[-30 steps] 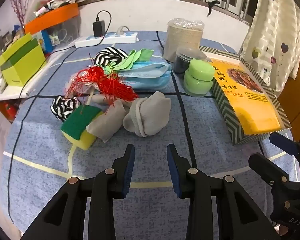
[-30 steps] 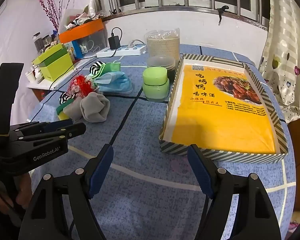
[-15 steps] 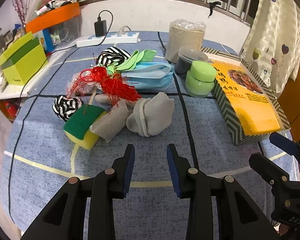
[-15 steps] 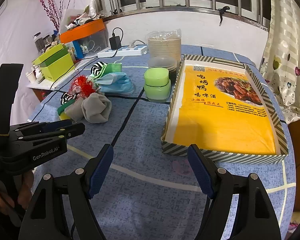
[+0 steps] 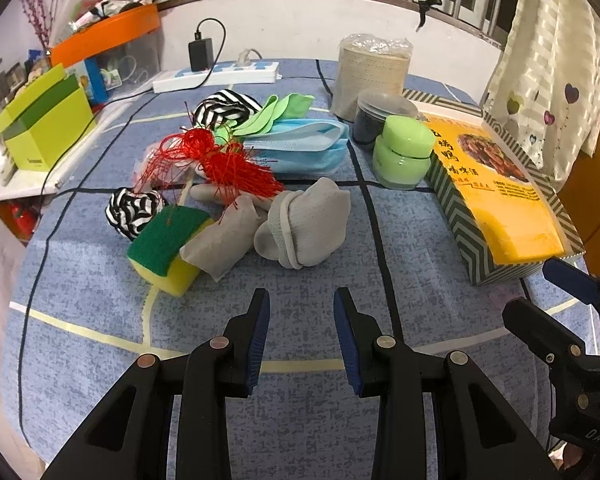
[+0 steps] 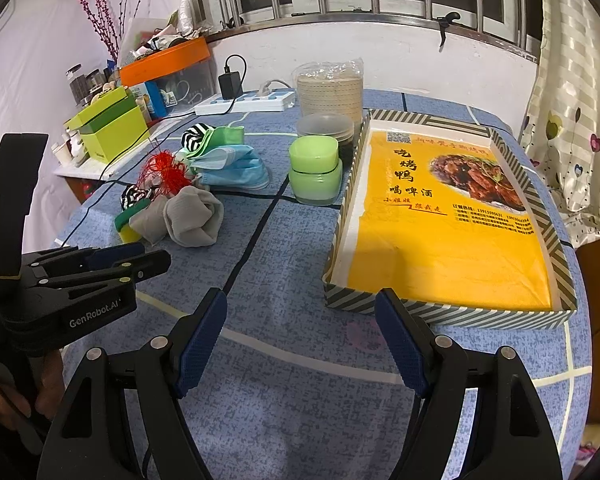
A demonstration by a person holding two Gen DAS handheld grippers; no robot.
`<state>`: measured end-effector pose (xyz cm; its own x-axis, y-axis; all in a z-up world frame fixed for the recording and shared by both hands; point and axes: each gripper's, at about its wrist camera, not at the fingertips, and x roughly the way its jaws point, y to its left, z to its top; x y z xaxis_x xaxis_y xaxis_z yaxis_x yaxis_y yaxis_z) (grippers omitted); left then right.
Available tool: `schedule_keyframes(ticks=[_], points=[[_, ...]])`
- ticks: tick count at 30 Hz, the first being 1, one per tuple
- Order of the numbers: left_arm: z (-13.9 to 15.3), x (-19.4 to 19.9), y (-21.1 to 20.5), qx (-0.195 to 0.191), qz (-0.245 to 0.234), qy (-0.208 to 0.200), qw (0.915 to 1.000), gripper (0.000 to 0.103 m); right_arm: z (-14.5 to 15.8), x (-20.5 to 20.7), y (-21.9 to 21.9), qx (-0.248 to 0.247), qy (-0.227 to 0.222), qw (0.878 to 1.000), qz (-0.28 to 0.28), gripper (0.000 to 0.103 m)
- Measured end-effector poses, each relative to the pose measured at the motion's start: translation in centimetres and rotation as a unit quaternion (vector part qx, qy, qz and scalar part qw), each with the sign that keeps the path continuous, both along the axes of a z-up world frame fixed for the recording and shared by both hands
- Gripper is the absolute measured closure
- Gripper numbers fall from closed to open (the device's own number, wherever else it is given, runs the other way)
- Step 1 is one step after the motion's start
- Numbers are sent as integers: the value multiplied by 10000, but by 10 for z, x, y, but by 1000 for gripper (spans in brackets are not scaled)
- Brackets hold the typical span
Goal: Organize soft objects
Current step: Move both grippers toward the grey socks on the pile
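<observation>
grey socks [image 5: 308, 224], red tassel [image 5: 224, 160], striped box [image 6: 452, 216]

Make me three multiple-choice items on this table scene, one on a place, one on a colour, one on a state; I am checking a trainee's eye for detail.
1. Where does the sponge lie?
A. inside the striped box
B. on the tablecloth, against the grey socks
C. on top of the green jar

2. What colour is the tassel in the pile?
A. red
B. purple
C. white

3. How does the left gripper stand?
A. shut on a sock
B. shut on the sponge
C. open, holding nothing

Answers:
1. B: the sponge rests on the blue tablecloth, touching the grey socks, far from the striped box.
2. A: the tassel's threads are bright red.
3. C: bare cloth shows between its fingers, short of the pile.
</observation>
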<state>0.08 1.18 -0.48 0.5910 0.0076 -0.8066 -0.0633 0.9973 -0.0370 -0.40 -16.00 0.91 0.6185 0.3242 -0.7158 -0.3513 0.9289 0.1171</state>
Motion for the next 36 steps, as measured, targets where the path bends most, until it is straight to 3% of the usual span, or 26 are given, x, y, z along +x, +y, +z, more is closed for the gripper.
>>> schedule_keyframes(ticks=[36], points=[[-2, 5, 8, -87, -17, -68, 9999, 71, 0, 4, 6, -16, 16, 10000, 2, 26]])
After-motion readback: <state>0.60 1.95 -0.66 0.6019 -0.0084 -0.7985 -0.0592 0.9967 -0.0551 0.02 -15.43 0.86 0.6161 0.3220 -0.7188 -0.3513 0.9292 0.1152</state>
